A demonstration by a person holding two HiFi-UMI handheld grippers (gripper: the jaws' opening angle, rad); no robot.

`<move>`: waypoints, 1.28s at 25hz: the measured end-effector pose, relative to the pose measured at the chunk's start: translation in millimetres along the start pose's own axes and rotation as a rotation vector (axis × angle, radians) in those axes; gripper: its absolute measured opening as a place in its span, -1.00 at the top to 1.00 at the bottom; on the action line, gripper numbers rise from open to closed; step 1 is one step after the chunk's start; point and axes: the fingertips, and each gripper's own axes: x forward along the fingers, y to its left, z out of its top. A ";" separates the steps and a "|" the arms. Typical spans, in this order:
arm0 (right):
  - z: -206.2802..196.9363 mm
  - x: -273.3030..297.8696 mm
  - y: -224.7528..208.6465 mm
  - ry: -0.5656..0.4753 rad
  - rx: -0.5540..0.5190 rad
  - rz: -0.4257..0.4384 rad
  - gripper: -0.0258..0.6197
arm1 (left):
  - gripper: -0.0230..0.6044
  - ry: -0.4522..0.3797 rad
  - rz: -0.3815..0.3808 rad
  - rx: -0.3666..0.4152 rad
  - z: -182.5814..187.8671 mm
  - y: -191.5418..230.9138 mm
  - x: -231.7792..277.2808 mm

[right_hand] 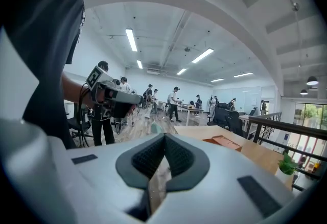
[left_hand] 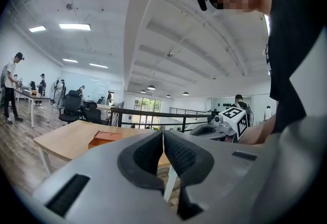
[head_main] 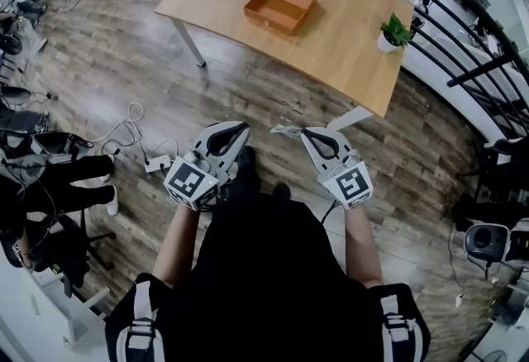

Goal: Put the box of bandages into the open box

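Right tongs (head_main: 304, 132) clamp the flat bandage box (head_main: 287, 130); left tongs (head_main: 245, 128) closed, empty; open box (head_main: 281, 3) lies far ahead on the surface (head_main: 347, 38).

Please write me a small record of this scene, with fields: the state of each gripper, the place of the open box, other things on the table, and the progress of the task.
left gripper: shut, nothing between its jaws
right gripper: shut on a thin flat pale box of bandages
open box: orange open cardboard box, on the light wooden table, far from both grippers
also on table: small green plant in a white pot, near the right corner
progress: bandages not yet in the box
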 end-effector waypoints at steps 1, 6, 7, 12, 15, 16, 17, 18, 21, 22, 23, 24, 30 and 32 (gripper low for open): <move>1.5 4.8 -2.8 0.002 0.002 -0.001 0.84 | 0.83 -0.003 -0.003 -0.001 2.1 5.3 1.1; 7.2 33.9 -17.1 0.021 -0.045 0.001 0.84 | 0.83 -0.017 -0.009 -0.010 9.0 38.9 6.2; 8.2 39.6 -18.7 0.027 -0.049 -0.001 0.84 | 0.83 -0.010 -0.007 -0.016 9.5 46.2 7.0; 10.9 62.7 -28.5 0.049 -0.055 -0.014 0.84 | 0.83 -0.006 -0.019 -0.027 13.9 75.4 16.7; 11.9 74.6 -37.0 0.066 -0.006 -0.048 0.84 | 0.83 0.005 -0.040 -0.026 13.0 91.8 25.0; 11.8 79.1 -40.8 0.071 -0.003 -0.056 0.84 | 0.83 -0.004 -0.052 -0.028 13.1 97.5 28.9; 11.1 83.6 -45.1 0.075 -0.013 -0.060 0.84 | 0.83 -0.013 -0.063 -0.030 13.0 103.4 33.1; 10.3 87.9 -49.6 0.078 -0.019 -0.066 0.84 | 0.83 -0.018 -0.074 -0.028 12.4 109.2 37.5; 9.0 97.0 -61.8 0.083 -0.039 -0.088 0.84 | 0.83 -0.014 -0.104 -0.020 9.7 124.0 49.0; 9.7 98.6 -65.4 0.085 -0.037 -0.099 0.84 | 0.83 -0.013 -0.110 -0.024 10.5 127.6 52.2; 11.0 100.0 -68.9 0.085 -0.024 -0.114 0.84 | 0.83 -0.014 -0.117 -0.027 12.3 130.6 55.3; 12.3 101.3 -72.0 0.086 -0.014 -0.128 0.84 | 0.83 -0.015 -0.126 -0.028 14.2 133.3 57.9; 13.5 116.0 -81.4 0.101 -0.035 -0.169 0.84 | 0.83 -0.004 -0.169 -0.027 18.7 154.2 67.4; 12.1 120.7 -83.6 0.101 -0.021 -0.183 0.84 | 0.83 -0.008 -0.185 -0.015 19.2 160.3 70.4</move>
